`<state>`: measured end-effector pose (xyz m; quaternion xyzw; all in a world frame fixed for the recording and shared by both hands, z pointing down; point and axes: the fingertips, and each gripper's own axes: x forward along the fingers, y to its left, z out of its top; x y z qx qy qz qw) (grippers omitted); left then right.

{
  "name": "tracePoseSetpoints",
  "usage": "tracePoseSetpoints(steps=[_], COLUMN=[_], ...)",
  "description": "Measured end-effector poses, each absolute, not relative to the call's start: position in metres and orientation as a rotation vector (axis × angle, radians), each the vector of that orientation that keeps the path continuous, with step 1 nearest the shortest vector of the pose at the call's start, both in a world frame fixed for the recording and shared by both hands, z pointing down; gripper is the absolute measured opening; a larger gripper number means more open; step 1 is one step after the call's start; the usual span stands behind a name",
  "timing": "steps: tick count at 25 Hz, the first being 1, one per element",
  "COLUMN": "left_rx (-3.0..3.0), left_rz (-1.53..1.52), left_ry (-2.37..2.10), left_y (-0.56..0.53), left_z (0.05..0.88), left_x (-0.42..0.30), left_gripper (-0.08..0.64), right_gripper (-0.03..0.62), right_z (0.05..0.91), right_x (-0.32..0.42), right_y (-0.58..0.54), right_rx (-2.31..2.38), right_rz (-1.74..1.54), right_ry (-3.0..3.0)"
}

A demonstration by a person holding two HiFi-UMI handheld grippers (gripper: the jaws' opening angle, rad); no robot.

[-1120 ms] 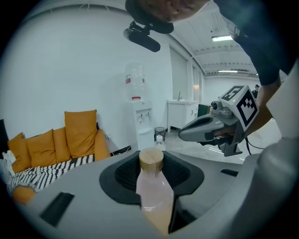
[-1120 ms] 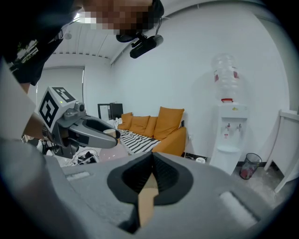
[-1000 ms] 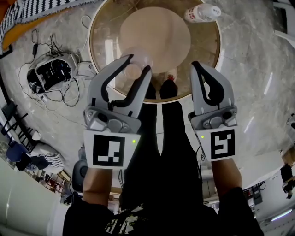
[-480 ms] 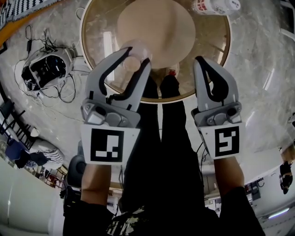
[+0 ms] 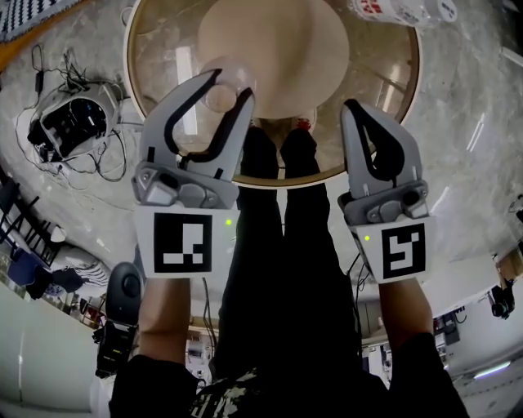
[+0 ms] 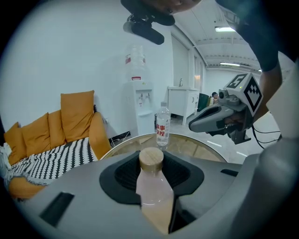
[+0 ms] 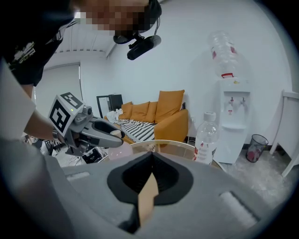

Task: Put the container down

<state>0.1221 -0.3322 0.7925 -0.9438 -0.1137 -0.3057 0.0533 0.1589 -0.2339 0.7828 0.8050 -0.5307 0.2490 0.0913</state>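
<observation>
One container (image 6: 152,184), small, clear-bodied, wooden-capped; was clamped round its body by the left gripper (image 5: 229,85), near the round table's (image 5: 391,114) edge; judged light, stiff, smooth, possibly breakable; best gripped below the cap; right gripper (image 7: 150,156) was closed, empty.

l gripper (image 5: 230,85) holds a small clear container (image 5: 219,97) w/ light cap betw. its jaws, seen over the near-left part of a round glass table (image 5: 372,77). r gripper (image 5: 353,113) alongside, jaws together, nothing in them. water bottle (image 5: 402,10) at table's far right. cables (image 5: 114,159) + device (image 5: 72,124) on floor, left.
</observation>
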Motion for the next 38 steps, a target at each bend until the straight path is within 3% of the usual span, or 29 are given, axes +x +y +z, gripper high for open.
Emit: tracePoseSetpoints(steps=[38], left_rx=[-2.838], left_rz=[-1.068], left_ry=[-0.389], left_y=[-0.358], left_z=[0.904], left_x=[0.119], left_gripper=[0.150], right_gripper=[-0.005], right_z=[0.863], right_x=[0.165], right_y=[-0.272], right_rx=[2.348], right_rz=[0.833], right_ry=[-1.583])
